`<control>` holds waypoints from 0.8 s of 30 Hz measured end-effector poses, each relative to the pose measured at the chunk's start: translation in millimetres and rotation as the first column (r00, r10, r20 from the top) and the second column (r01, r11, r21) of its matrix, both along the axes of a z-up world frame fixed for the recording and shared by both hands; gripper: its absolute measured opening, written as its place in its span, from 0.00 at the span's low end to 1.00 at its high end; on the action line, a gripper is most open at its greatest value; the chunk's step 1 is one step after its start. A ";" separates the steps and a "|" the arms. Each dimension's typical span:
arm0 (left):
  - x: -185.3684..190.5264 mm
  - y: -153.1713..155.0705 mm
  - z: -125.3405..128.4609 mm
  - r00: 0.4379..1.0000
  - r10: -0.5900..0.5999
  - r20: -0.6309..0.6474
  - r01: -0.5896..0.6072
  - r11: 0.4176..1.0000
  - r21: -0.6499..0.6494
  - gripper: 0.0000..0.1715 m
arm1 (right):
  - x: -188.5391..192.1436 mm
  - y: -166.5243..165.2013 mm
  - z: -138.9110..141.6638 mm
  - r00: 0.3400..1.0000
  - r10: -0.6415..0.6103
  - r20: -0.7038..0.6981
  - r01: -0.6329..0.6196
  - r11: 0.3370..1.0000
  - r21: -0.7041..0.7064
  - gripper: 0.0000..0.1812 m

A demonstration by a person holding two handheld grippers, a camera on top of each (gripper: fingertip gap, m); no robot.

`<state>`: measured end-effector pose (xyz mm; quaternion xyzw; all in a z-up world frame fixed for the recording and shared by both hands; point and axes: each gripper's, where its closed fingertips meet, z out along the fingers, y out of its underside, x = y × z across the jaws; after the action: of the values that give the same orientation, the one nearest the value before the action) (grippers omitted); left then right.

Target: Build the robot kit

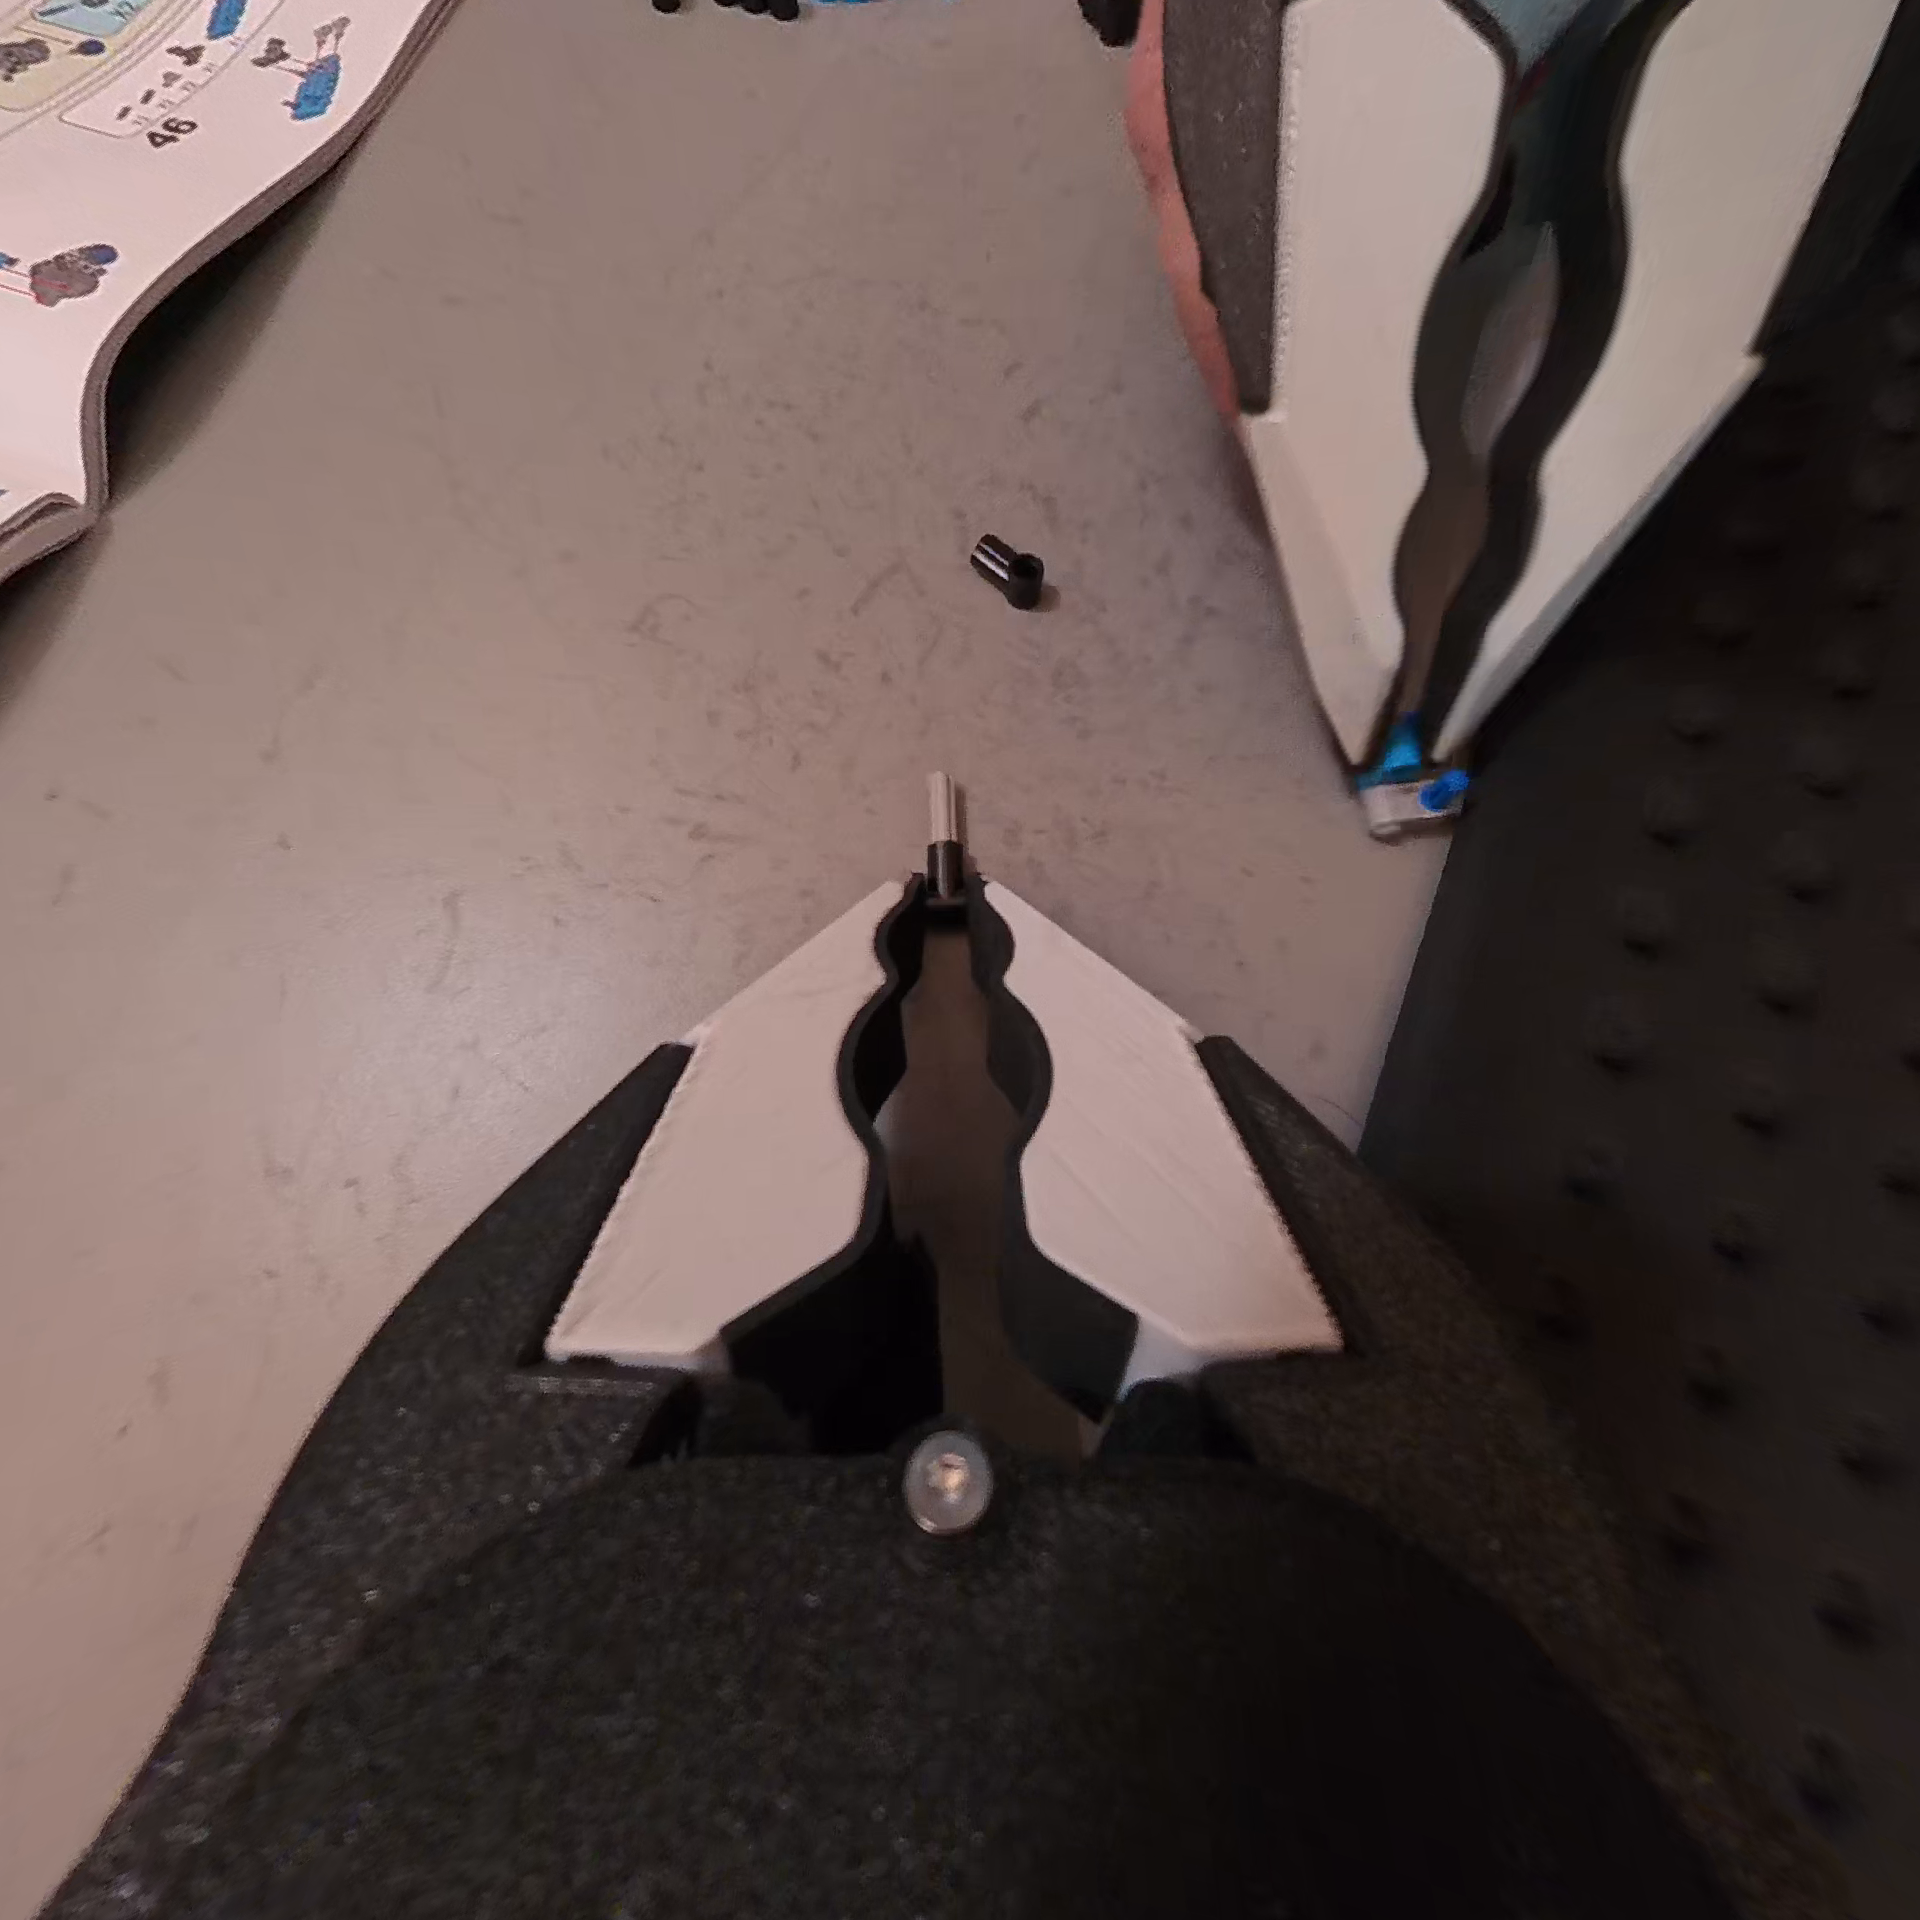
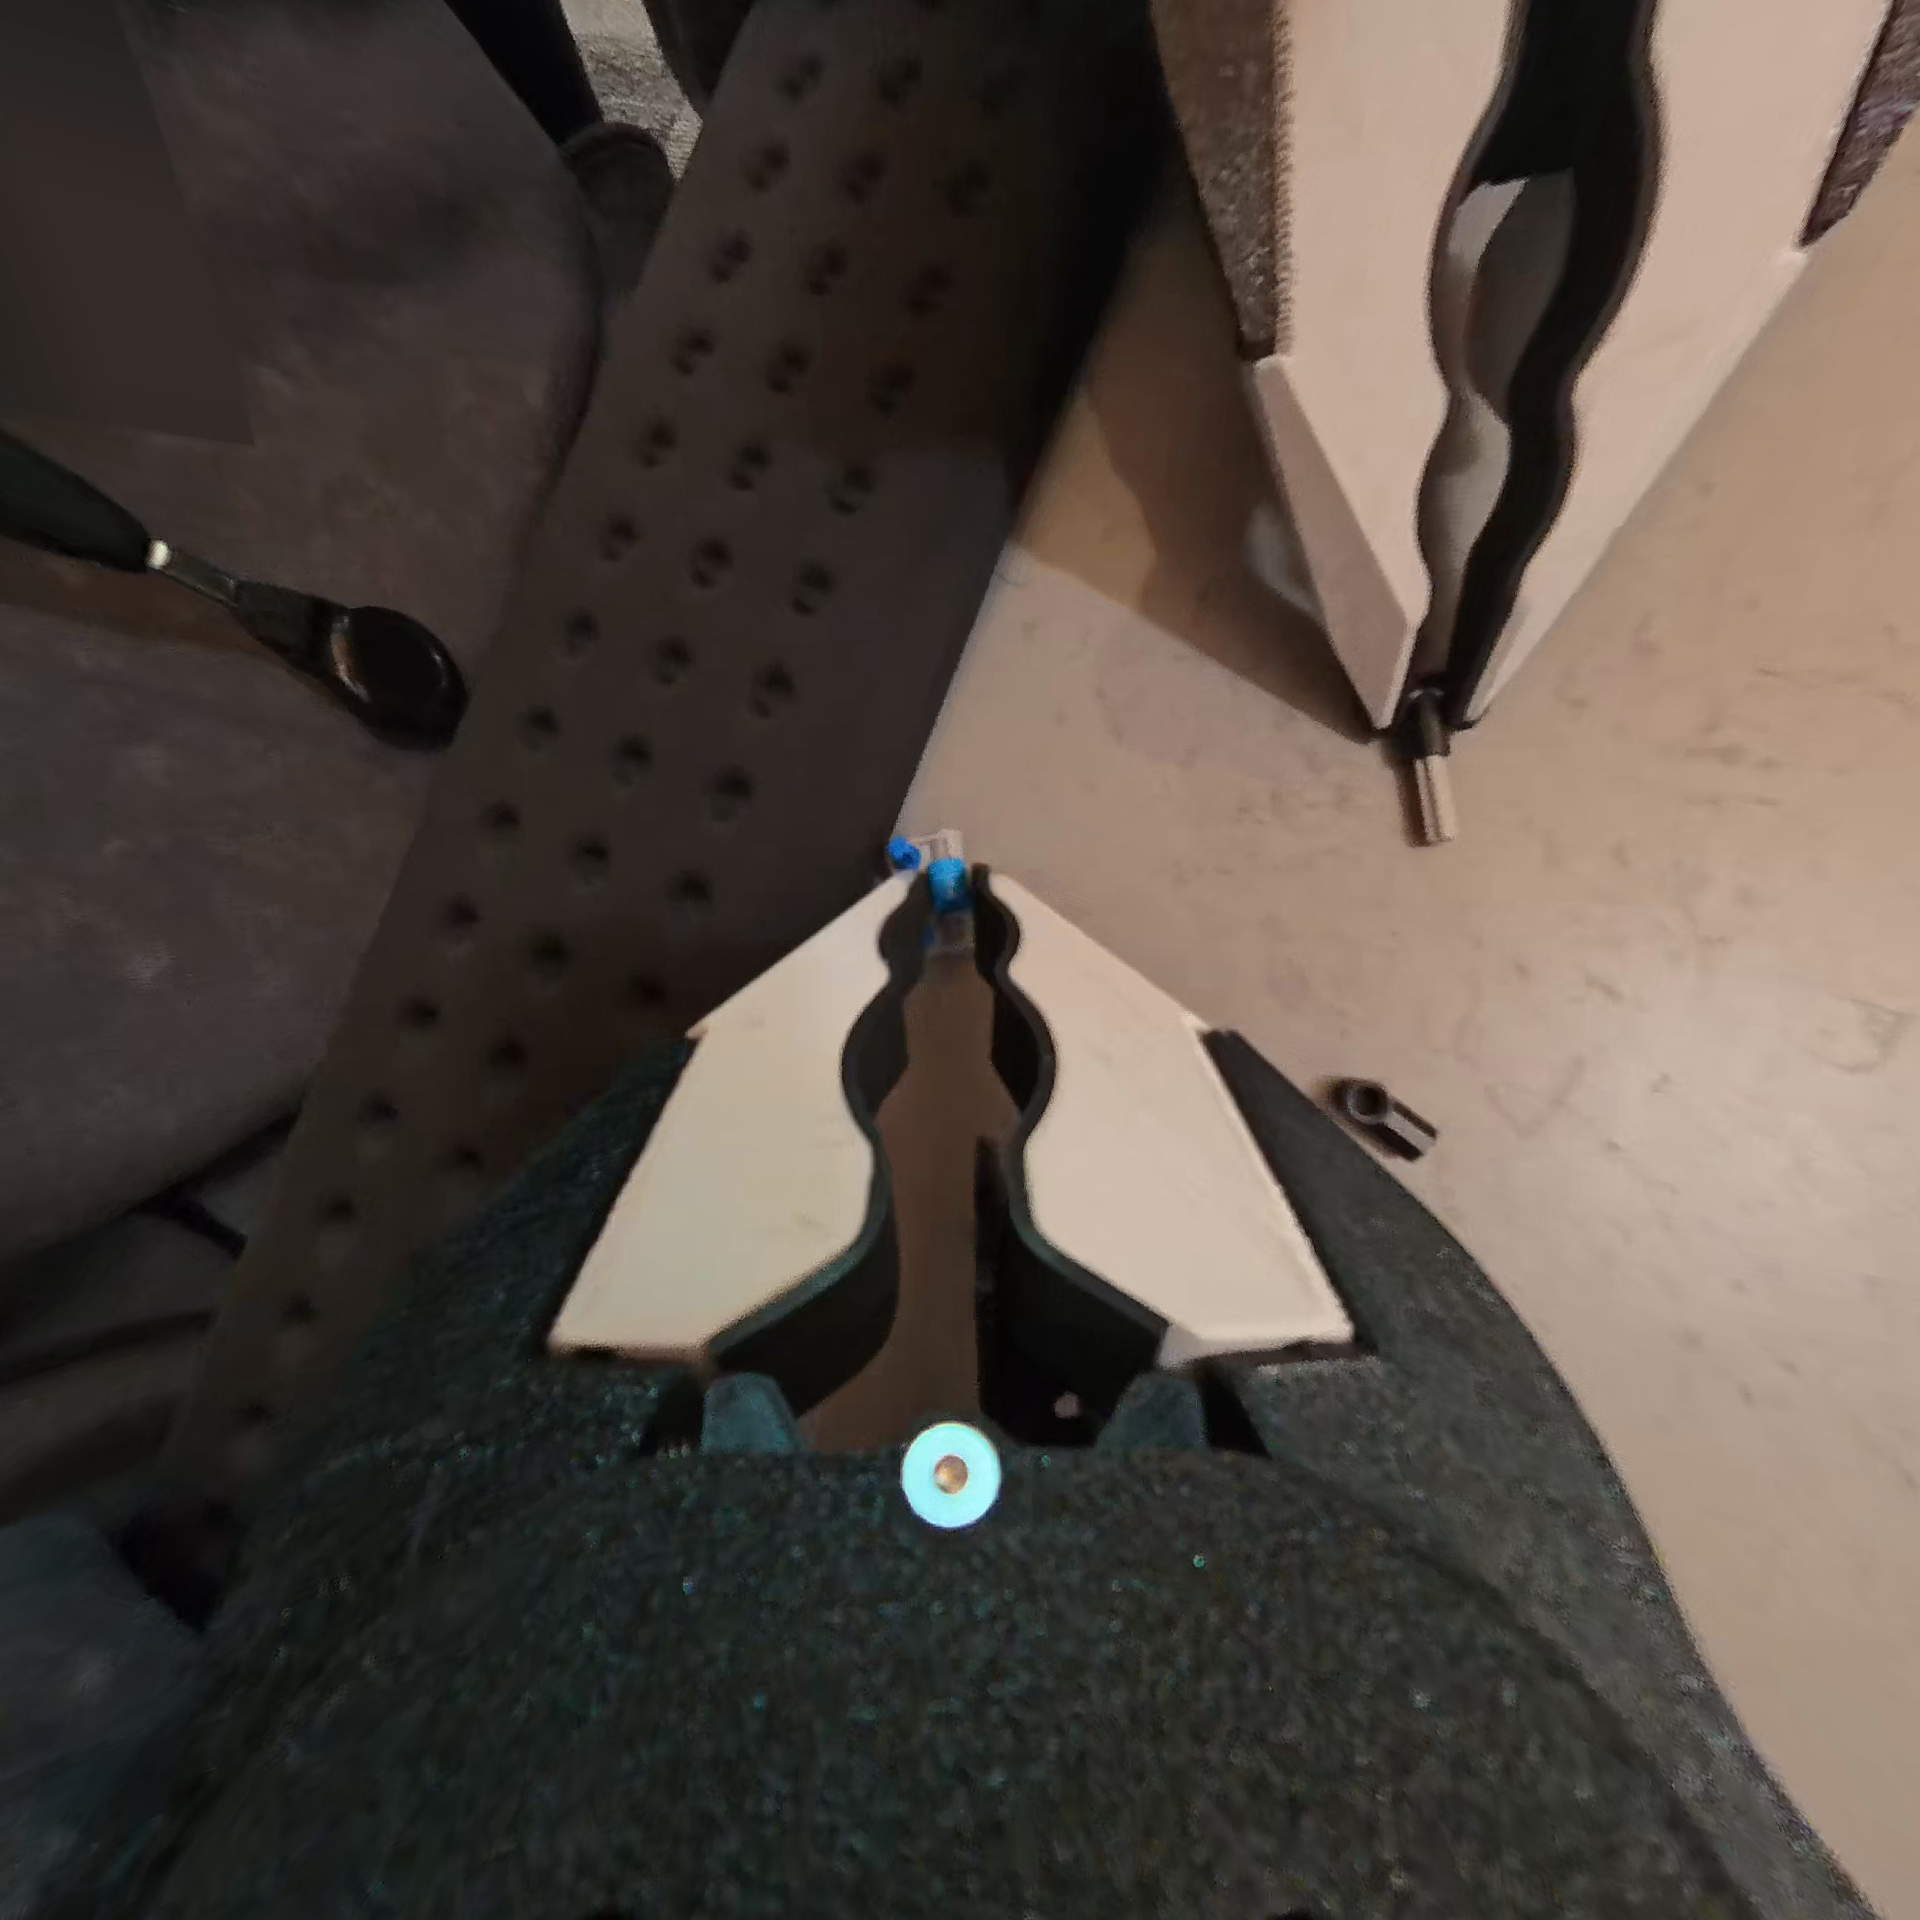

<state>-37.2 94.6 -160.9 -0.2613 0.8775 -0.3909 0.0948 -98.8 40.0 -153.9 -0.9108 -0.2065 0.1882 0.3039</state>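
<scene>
fingers pinch a half-hidden black-and-white pin

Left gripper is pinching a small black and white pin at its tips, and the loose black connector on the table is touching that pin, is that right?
Not quite. The left gripper does pinch the black and white pin, but the loose black connector lies on the table apart from it, bare surface between them. The left wrist view shows the gap.
</scene>
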 end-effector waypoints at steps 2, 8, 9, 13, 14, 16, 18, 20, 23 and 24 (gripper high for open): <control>-5.7 -3.1 1.2 0.999 -0.042 0.021 0.041 0.999 0.004 0.04 | 11.2 5.3 0.8 0.997 -0.030 0.077 0.026 0.999 0.042 0.04; -7.6 -10.8 13.1 0.991 -0.074 0.112 0.077 0.997 -0.021 0.04 | 62.2 14.4 6.5 0.960 -0.220 0.174 0.200 0.972 0.123 0.03; -7.0 -12.4 15.7 0.990 -0.075 0.119 0.080 0.996 -0.035 0.04 | 63.7 15.3 5.7 0.958 -0.226 0.176 0.206 0.971 0.123 0.03; -7.3 -15.2 12.8 0.989 -0.093 0.119 0.095 0.995 -0.015 0.04 | 60.9 21.3 0.9 0.956 -0.217 0.196 0.198 0.974 0.113 0.03; -7.9 -16.4 12.2 0.987 -0.102 0.127 0.104 0.995 -0.006 0.04 | 60.4 22.3 0.7 0.957 -0.216 0.194 0.197 0.974 0.112 0.03; -8.8 -17.8 10.0 0.984 -0.116 0.135 0.115 0.993 0.016 0.04 | 59.3 22.9 0.6 0.959 -0.210 0.191 0.192 0.975 0.110 0.04; -10.8 -18.5 8.6 0.981 -0.131 0.142 0.128 0.991 0.031 0.03 | 58.8 22.6 0.2 0.960 -0.207 0.187 0.191 0.976 0.100 0.04; -13.7 -19.8 7.7 0.978 -0.150 0.146 0.145 0.989 0.041 0.03 | 58.6 22.6 0.2 0.961 -0.203 0.186 0.189 0.978 0.092 0.04; -14.5 -20.2 7.4 0.976 -0.155 0.152 0.149 0.988 0.049 0.03 | 57.1 22.5 0.1 0.963 -0.194 0.187 0.181 0.980 0.081 0.04; -14.6 -20.3 7.3 0.977 -0.155 0.149 0.149 0.988 0.047 0.03 | 57.1 22.5 0.0 0.963 -0.193 0.189 0.180 0.980 0.081 0.04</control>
<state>-51.7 74.3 -153.6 -0.1611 0.8920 -0.4000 0.1359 -41.7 62.4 -153.9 -0.9302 -0.1546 0.0616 0.3272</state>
